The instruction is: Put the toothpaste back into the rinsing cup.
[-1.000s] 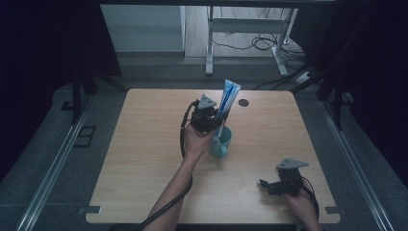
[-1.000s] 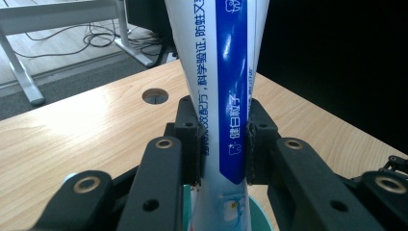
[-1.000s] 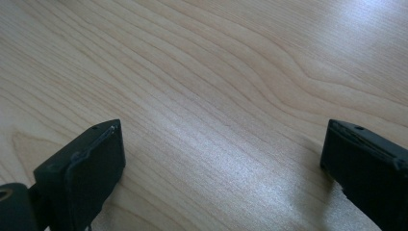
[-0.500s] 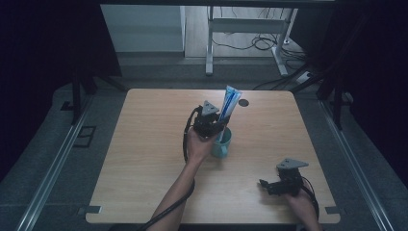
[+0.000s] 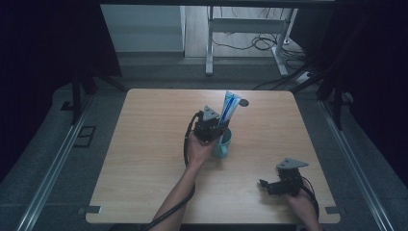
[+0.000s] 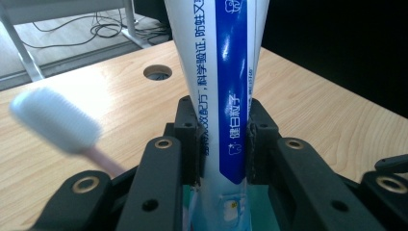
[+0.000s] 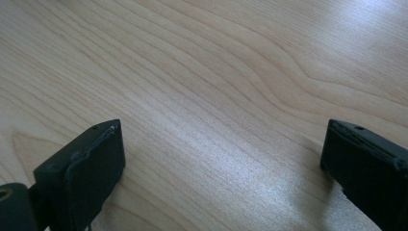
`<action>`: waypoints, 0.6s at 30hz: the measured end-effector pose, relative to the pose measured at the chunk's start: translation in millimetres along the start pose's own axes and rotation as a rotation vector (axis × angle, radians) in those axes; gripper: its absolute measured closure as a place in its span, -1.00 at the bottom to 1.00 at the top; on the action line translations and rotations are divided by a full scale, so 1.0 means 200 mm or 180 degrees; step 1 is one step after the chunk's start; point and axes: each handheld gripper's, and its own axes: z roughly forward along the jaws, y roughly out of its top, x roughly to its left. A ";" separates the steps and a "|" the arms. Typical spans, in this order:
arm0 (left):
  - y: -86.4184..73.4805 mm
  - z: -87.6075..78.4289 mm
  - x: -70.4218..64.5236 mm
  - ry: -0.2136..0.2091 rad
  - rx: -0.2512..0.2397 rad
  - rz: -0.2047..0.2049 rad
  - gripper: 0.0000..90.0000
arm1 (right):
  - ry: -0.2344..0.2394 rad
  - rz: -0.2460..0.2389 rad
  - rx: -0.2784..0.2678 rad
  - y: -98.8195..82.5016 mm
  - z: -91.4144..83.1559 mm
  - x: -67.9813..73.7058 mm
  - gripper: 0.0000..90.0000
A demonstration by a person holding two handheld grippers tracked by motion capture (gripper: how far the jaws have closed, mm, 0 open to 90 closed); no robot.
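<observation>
The left claw [image 5: 215, 129] pinches a toothpaste tube [image 5: 228, 107], long axis upright, tipped toward one o'clock, foot in a teal cup [image 5: 223, 144]; the right claw [image 5: 265, 184] rests spread on the worktop [image 5: 144, 144].

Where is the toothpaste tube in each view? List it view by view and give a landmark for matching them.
High view: toothpaste tube stands mid-table, its foot in the teal cup, left tool shut on it.
Left gripper view: tube rises at centre between the jaws.
Right gripper view: not in it.
Shared landmark: round table hole.

toothpaste tube [image 6: 226, 91]: white, blue stripe | cup [image 5: 224, 143]: teal | toothbrush [image 6: 57, 122]: white head, pink neck
</observation>
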 end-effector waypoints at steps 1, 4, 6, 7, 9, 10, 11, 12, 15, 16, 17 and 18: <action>-0.01 0.00 0.00 0.0000 -0.0004 -0.0013 0.60 | 0.0000 0.0000 0.0000 0.00 0.00 0.00 -0.96; -0.02 0.01 0.00 -0.0005 -0.0005 -0.0037 0.60 | -0.0002 -0.0001 -0.0001 0.00 0.00 0.00 -0.96; -0.02 0.01 0.00 -0.0009 0.0003 -0.0050 0.60 | -0.0002 -0.0001 0.0001 0.00 0.00 0.00 -0.96; -0.03 0.01 0.00 -0.0004 0.0011 -0.0043 0.60 | -0.0002 -0.0001 -0.0001 0.00 0.00 0.00 -0.96; -0.03 0.01 0.00 -0.0008 0.0019 -0.0046 0.59 | -0.0002 -0.0001 0.0000 0.00 0.00 0.00 -0.96; -0.03 0.02 0.00 -0.0005 0.0022 -0.0046 0.59 | -0.0001 0.0001 0.0001 0.00 0.00 0.00 -0.96; -0.03 0.02 -0.01 -0.0001 0.0032 -0.0042 0.59 | -0.0001 -0.0001 0.0001 0.00 0.00 0.00 -0.96; -0.04 0.02 -0.01 -0.0008 0.0037 -0.0046 0.59 | -0.0002 0.0000 -0.0001 0.00 0.00 0.00 -0.96; -0.04 0.03 -0.01 0.0000 0.0049 -0.0040 0.59 | -0.0002 -0.0002 -0.0001 0.00 0.00 0.00 -0.96; -0.04 0.03 -0.01 0.0003 0.0057 -0.0039 0.59 | -0.0003 -0.0001 -0.0001 0.00 0.00 0.00 -0.96; -0.05 0.03 -0.01 0.0005 0.0060 -0.0041 0.58 | -0.0002 0.0000 0.0000 0.00 0.00 0.00 -0.96; -0.05 0.03 -0.01 0.0005 0.0064 -0.0042 0.58 | -0.0002 0.0000 0.0000 0.00 0.00 0.00 -0.96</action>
